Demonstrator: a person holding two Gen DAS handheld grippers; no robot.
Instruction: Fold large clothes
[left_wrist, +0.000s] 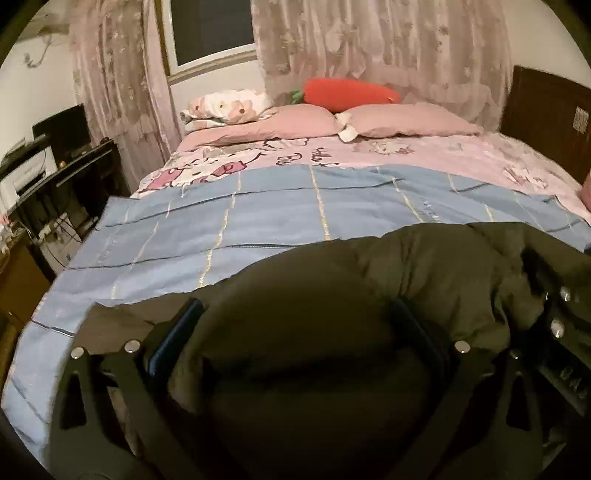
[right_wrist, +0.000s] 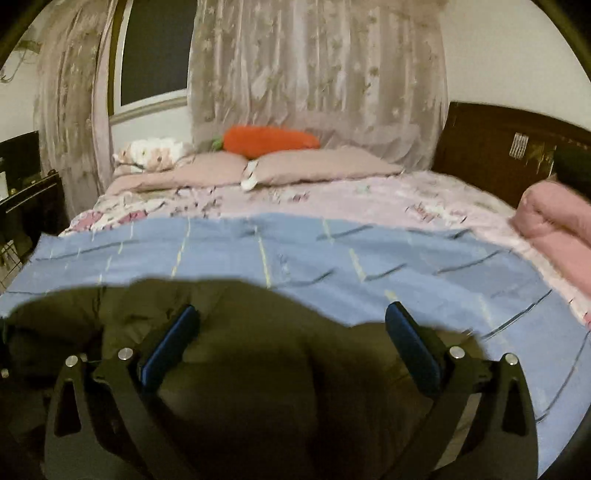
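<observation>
A dark olive padded jacket (left_wrist: 424, 266) lies bunched on the near part of a bed, over a light blue checked sheet (left_wrist: 258, 206). My left gripper (left_wrist: 295, 306) is open, its jaws wide apart, with a bulge of the jacket rising between them. The right gripper shows at the right edge of the left wrist view (left_wrist: 561, 332). In the right wrist view the jacket (right_wrist: 240, 332) fills the near foreground on the blue sheet (right_wrist: 332, 251). My right gripper (right_wrist: 291, 314) is open too, its blue pads (right_wrist: 170, 343) either side of the jacket fabric.
Pink pillows (left_wrist: 406, 120) and a red carrot plush (left_wrist: 351, 94) lie at the head of the bed. A dark desk (left_wrist: 55, 177) stands left. A wooden headboard (right_wrist: 498, 147) and a pink folded quilt (right_wrist: 554, 221) are at the right. Lace curtains (right_wrist: 314, 74) hang behind.
</observation>
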